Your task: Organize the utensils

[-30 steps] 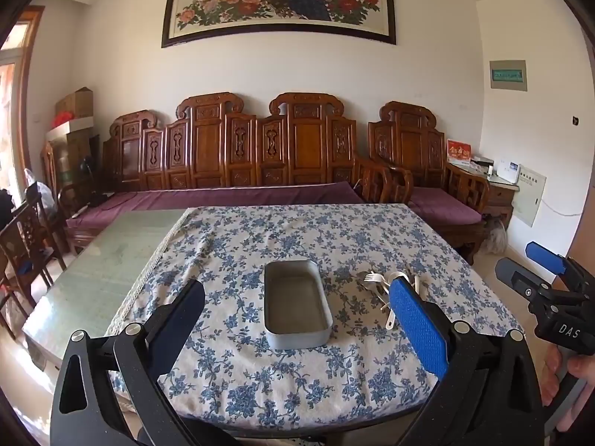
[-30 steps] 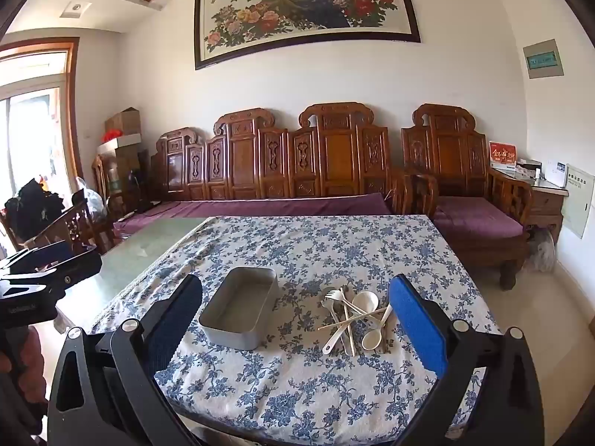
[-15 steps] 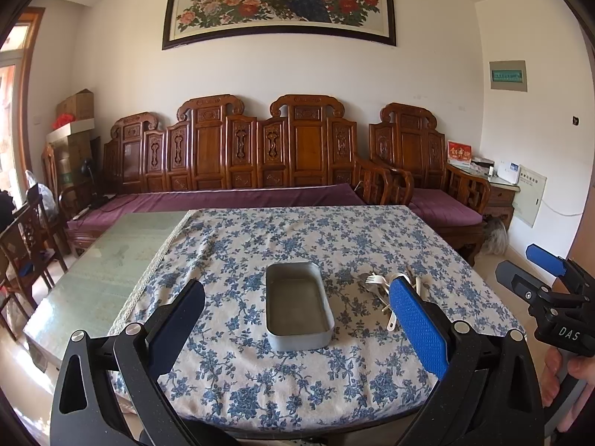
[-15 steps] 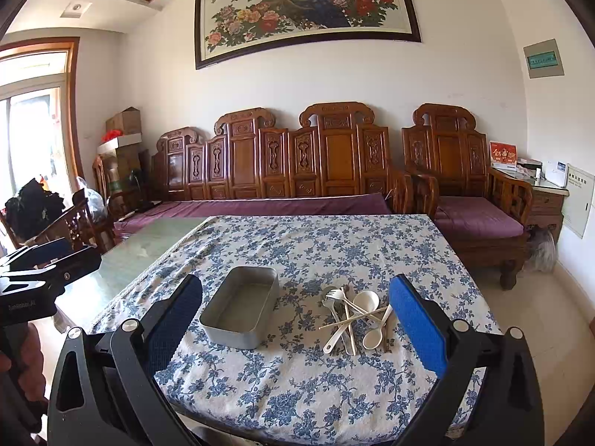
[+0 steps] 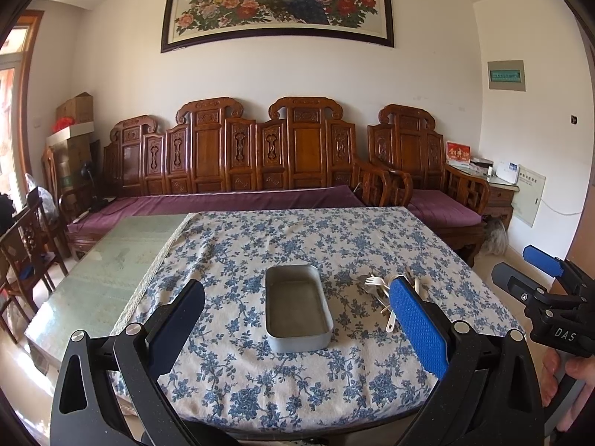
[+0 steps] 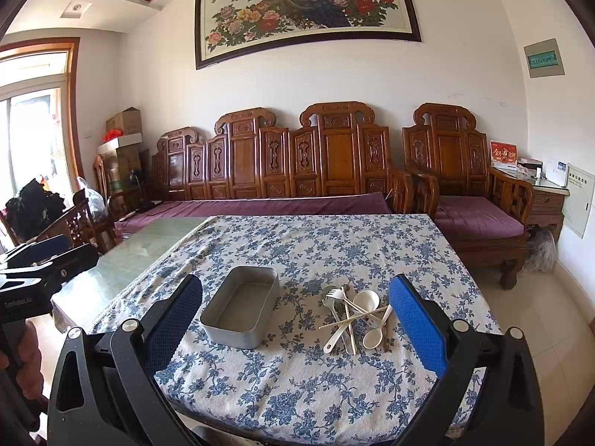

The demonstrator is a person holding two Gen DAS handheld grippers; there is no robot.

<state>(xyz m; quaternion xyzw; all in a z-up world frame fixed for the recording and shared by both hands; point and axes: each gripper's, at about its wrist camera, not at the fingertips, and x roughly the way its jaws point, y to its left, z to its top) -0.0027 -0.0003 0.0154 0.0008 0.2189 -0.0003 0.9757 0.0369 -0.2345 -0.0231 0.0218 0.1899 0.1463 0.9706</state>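
An empty grey metal tray (image 5: 297, 306) (image 6: 241, 304) sits on the blue-flowered tablecloth (image 5: 297, 238) (image 6: 316, 245). To its right lies a loose pile of utensils (image 6: 353, 316): white plastic spoons, a fork and metal pieces. In the left wrist view the pile (image 5: 379, 290) is partly hidden behind my blue finger pad (image 5: 416, 327). My left gripper (image 5: 297, 319) is open and empty, held before the table's near edge in line with the tray. My right gripper (image 6: 295, 319) is open and empty, also before the near edge, between tray and pile.
The table's left part is bare green glass (image 5: 108, 260) beyond the cloth's lace edge. A carved wooden sofa with purple cushions (image 6: 260, 204) stands behind the table, an armchair (image 6: 468, 200) at the right. Wooden chairs (image 5: 26, 245) stand at the left.
Both grippers have crept slightly toward the table; the tray and utensils look a little nearer. Nothing on the table has moved and both grippers stay open.
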